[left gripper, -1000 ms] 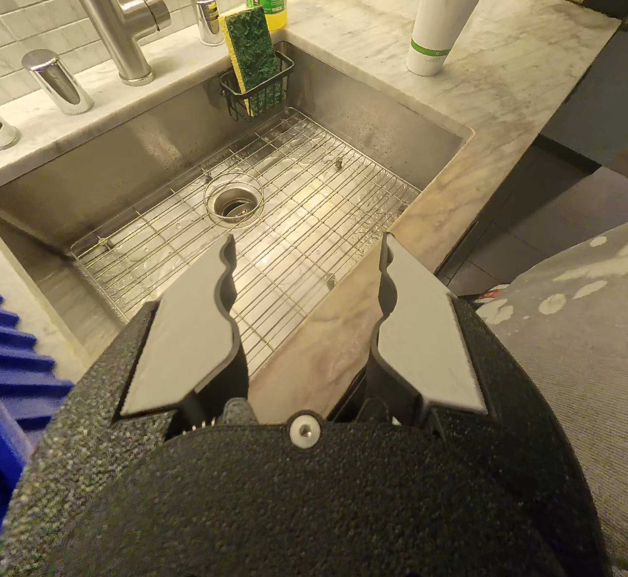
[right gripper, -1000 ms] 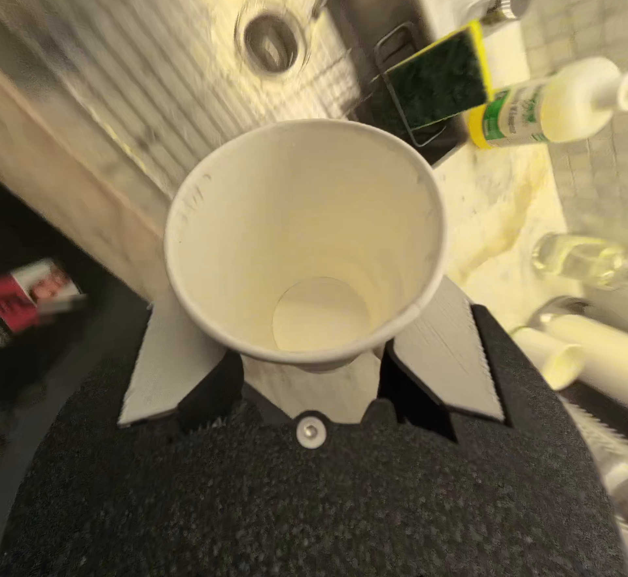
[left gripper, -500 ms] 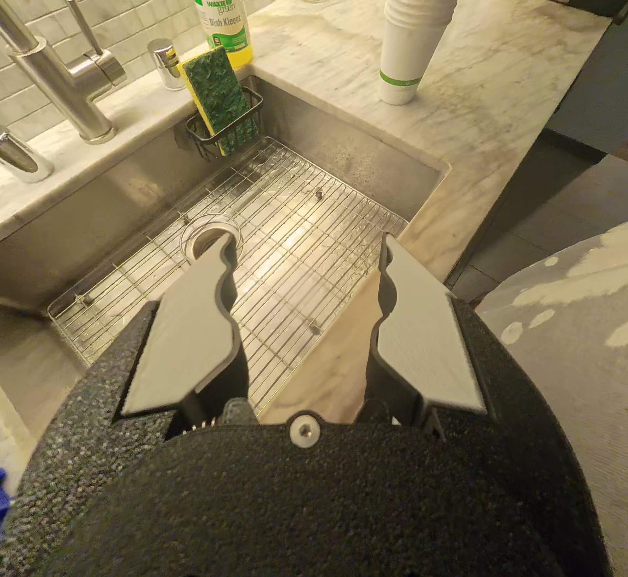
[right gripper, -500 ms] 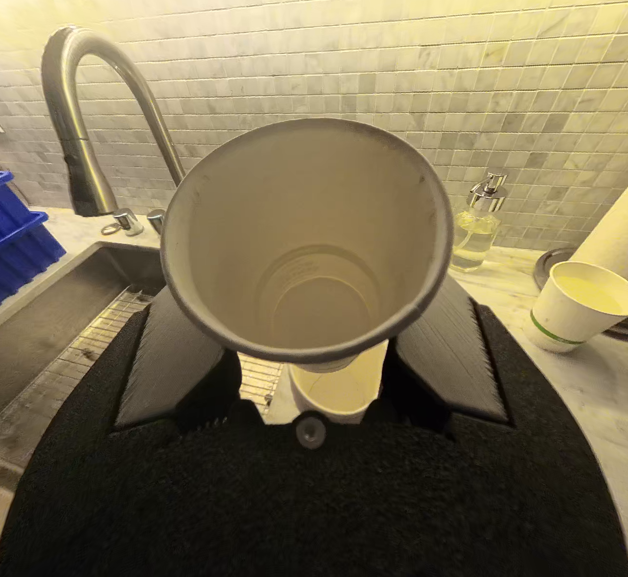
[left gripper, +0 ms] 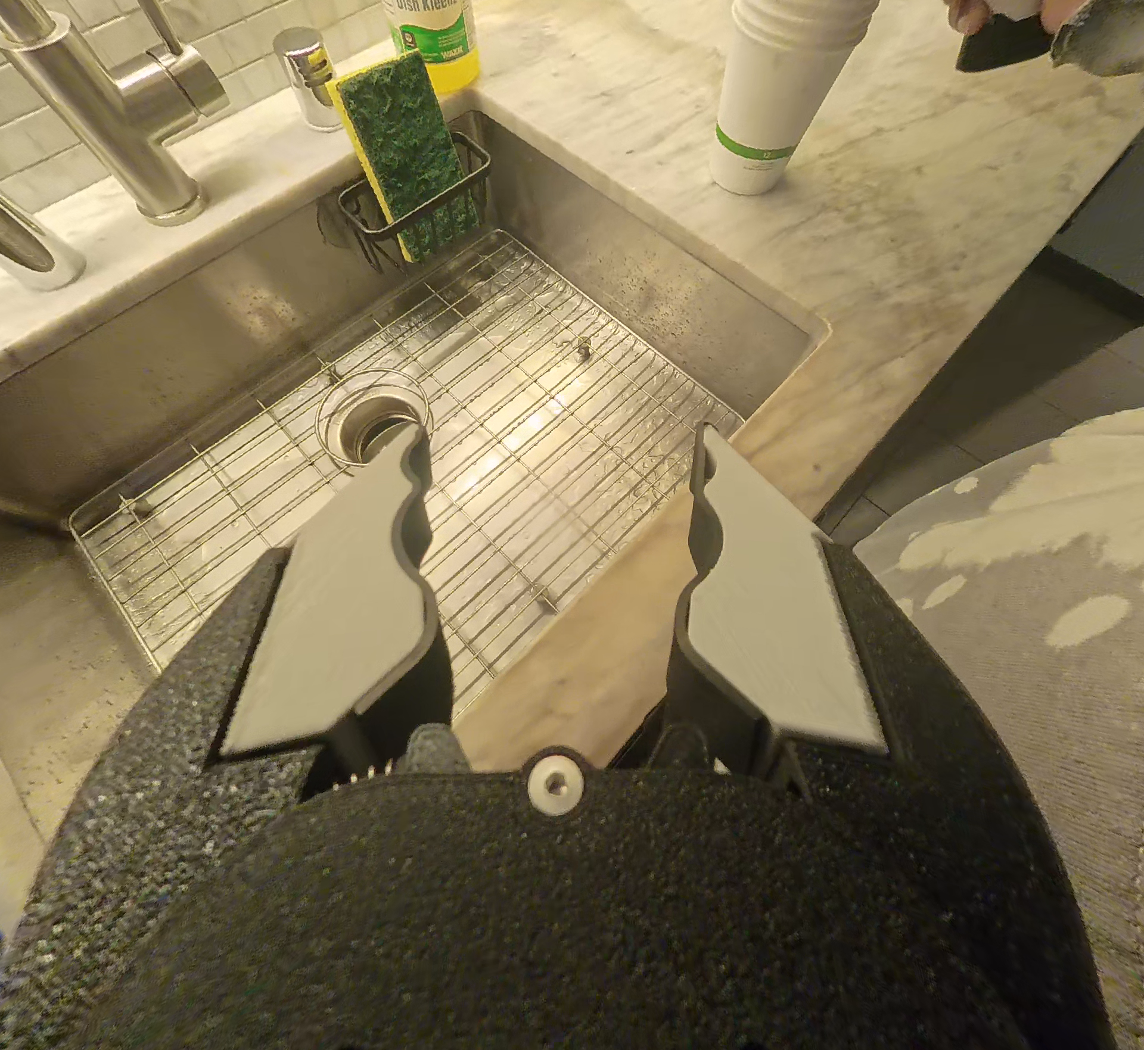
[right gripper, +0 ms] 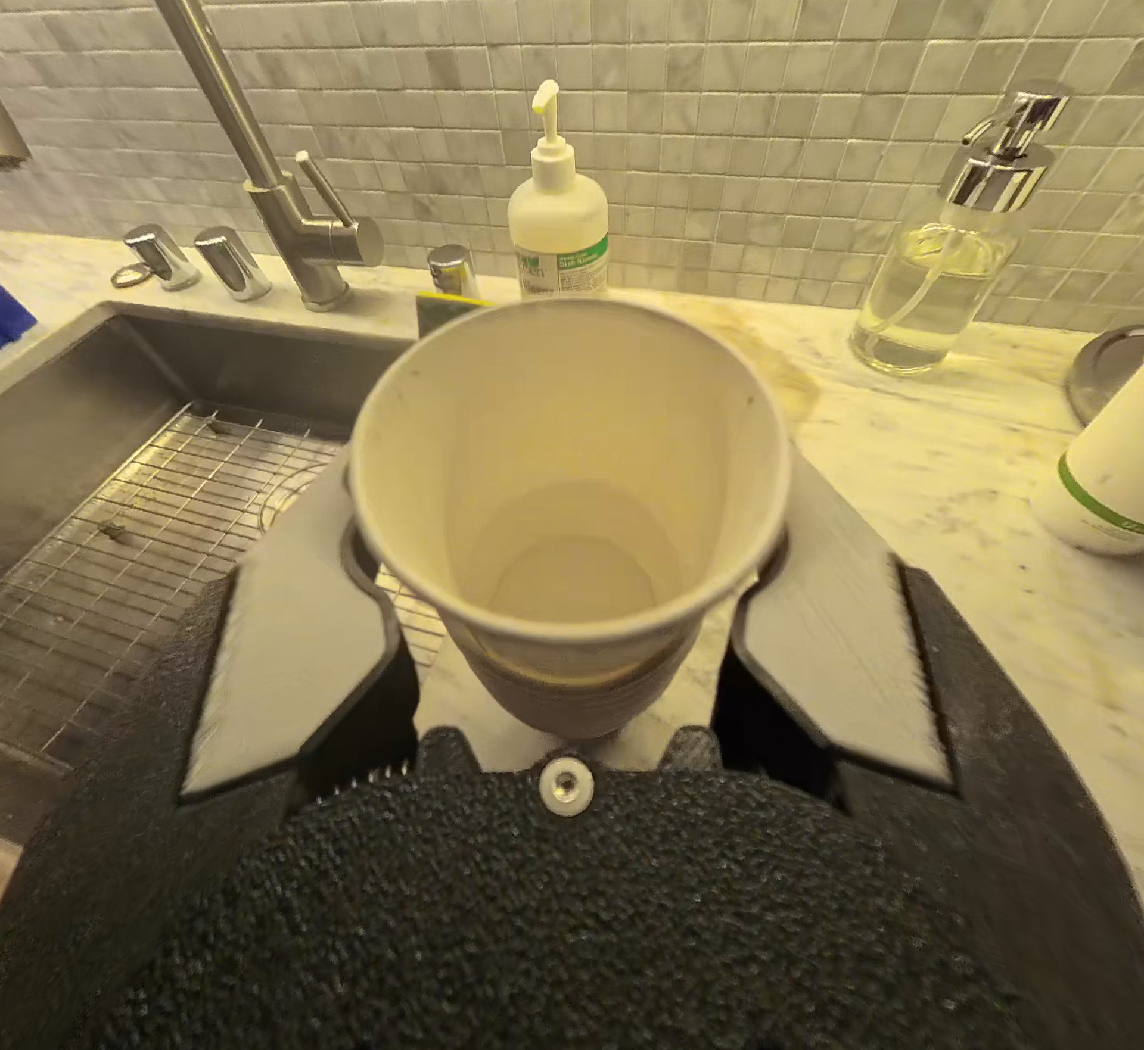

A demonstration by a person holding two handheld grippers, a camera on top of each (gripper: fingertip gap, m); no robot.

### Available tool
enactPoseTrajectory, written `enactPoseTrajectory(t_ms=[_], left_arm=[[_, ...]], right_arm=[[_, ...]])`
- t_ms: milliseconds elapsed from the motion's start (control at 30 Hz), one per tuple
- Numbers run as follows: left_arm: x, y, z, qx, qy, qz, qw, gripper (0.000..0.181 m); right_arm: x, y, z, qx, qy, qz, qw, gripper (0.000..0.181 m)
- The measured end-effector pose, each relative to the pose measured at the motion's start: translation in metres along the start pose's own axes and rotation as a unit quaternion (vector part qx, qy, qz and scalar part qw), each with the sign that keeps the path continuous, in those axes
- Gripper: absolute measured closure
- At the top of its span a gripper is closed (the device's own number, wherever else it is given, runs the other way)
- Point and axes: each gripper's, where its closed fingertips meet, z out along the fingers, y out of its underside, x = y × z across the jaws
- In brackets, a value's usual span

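White paper cup (right gripper: 569, 482) clamped between fingers of right gripper (right gripper: 566, 531), upright, mouth toward camera, rim round, inside plain and dry with pale circular bottom; seated atop further cups, one brownish rim showing just beneath. Held over marble counter (right gripper: 916, 463) at right edge of steel sink (right gripper: 93, 377). Behind cup: soap bottle (right gripper: 557, 222) with white pump, glass dispenser (right gripper: 941, 284) with chrome pump, tall faucet (right gripper: 266, 166). Left gripper (left gripper: 560, 438) spread wide, nothing between fingers, hovering above wire grid (left gripper: 495, 420) near drain (left gripper: 377, 420). Green-and-yellow sponge (left gripper: 408, 154) standing in black wire holder (left gripper: 427, 216) on back sink wall. Stack of cups (left gripper: 786, 49) with green band on counter, right of sink.
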Motion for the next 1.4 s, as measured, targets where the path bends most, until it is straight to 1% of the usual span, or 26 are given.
enactPoseTrajectory(t_ms=[67,133,233,300,333,400,433,467,500,533,567,667,700,733,767,833,900,1000,1100,1167,1233,1300,1400], left_arm=[[0.002,-0.002,0.003,-0.003,0.0,0.002,1.0,0.097],[0.004,-0.004,0.006,-0.004,0.002,0.005,1.0,0.097],[0.006,-0.008,0.01,-0.005,0.004,0.012,1.0,0.097],[0.007,-0.011,0.012,-0.004,0.004,0.013,1.0,0.097],[0.008,-0.012,0.013,-0.003,0.005,0.014,1.0,0.097],[0.009,-0.014,0.016,-0.003,0.006,0.015,1.0,0.097],[0.01,-0.014,0.017,-0.004,0.007,0.016,1.0,0.097],[0.011,-0.014,0.018,-0.004,0.008,0.017,1.0,0.097],[0.012,-0.014,0.019,-0.005,0.009,0.018,1.0,0.097],[0.013,-0.015,0.02,-0.005,0.009,0.019,1.0,0.097],[0.014,-0.016,0.021,-0.005,0.009,0.02,1.0,0.097],[0.015,-0.017,0.022,-0.005,0.007,0.019,1.0,0.097],[0.015,-0.018,0.023,-0.005,0.006,0.018,1.0,0.097],[0.015,-0.018,0.023,-0.005,0.005,0.016,1.0,0.097],[0.015,-0.017,0.023,-0.006,0.005,0.015,1.0,0.097],[0.016,-0.017,0.023,-0.009,0.004,0.017,1.0,0.097],[0.016,-0.017,0.024,-0.011,0.002,0.018,1.0,0.097],[0.015,-0.019,0.025,-0.012,0.0,0.018,1.0,0.097],[0.015,-0.021,0.027,-0.014,-0.001,0.02,1.0,0.097],[0.015,-0.022,0.028,-0.016,-0.002,0.02,1.0,0.097],[0.016,-0.023,0.031,-0.017,-0.002,0.02,1.0,0.097],[0.018,-0.024,0.034,-0.02,-0.002,0.023,1.0,0.097],[0.021,-0.029,0.039,-0.021,-0.005,0.024,0.999,0.098]], right_arm=[[-0.002,0.005,-0.001,-0.008,-0.006,-0.004,1.0,0.041],[-0.004,0.007,-0.005,-0.012,-0.016,-0.007,1.0,0.031],[-0.003,0.001,-0.02,-0.002,-0.02,-0.02,1.0,0.027],[0.002,-0.009,-0.033,0.016,-0.014,-0.021,1.0,0.035],[0.003,-0.019,-0.041,0.038,-0.016,-0.014,0.999,0.051],[0.002,-0.042,-0.056,0.097,-0.034,0.011,0.995,0.116],[0.002,-0.051,-0.061,0.124,-0.039,0.017,0.991,0.142],[0.004,-0.056,-0.062,0.137,-0.033,0.018,0.99,0.16],[0.006,-0.054,-0.059,0.135,-0.027,0.011,0.99,0.166],[0.007,-0.046,-0.054,0.118,-0.021,0.002,0.993,0.166],[0.007,-0.035,-0.048,0.098,-0.019,-0.003,0.995,0.165],[0.008,0.01,-0.029,0.034,-0.012,0.011,0.999,0.148],[0.005,0.02,-0.025,0.032,-0.015,0.006,0.999,0.146],[0.004,0.02,-0.025,0.052,-0.005,-0.007,0.999,0.153],[0.002,0.02,-0.024,0.06,-0.002,-0.021,0.998,0.155],[-0.001,0.018,-0.022,0.063,-0.003,-0.02,0.998,0.152],[-0.001,0.018,-0.021,0.062,-0.008,-0.016,0.998,0.145],[-0.002,0.012,-0.024,0.066,-0.014,-0.016,0.998,0.126],[0.005,-0.013,-0.038,0.113,-0.014,-0.002,0.993,0.11],[0.024,-0.027,-0.045,0.132,-0.002,0.014,0.991,0.097],[0.058,-0.031,-0.047,0.129,0.03,0.018,0.991,0.088],[0.097,-0.026,-0.043,0.112,0.063,0.026,0.991,0.078],[0.157,-0.007,-0.033,0.079,0.11,0.038,0.99,0.07]])
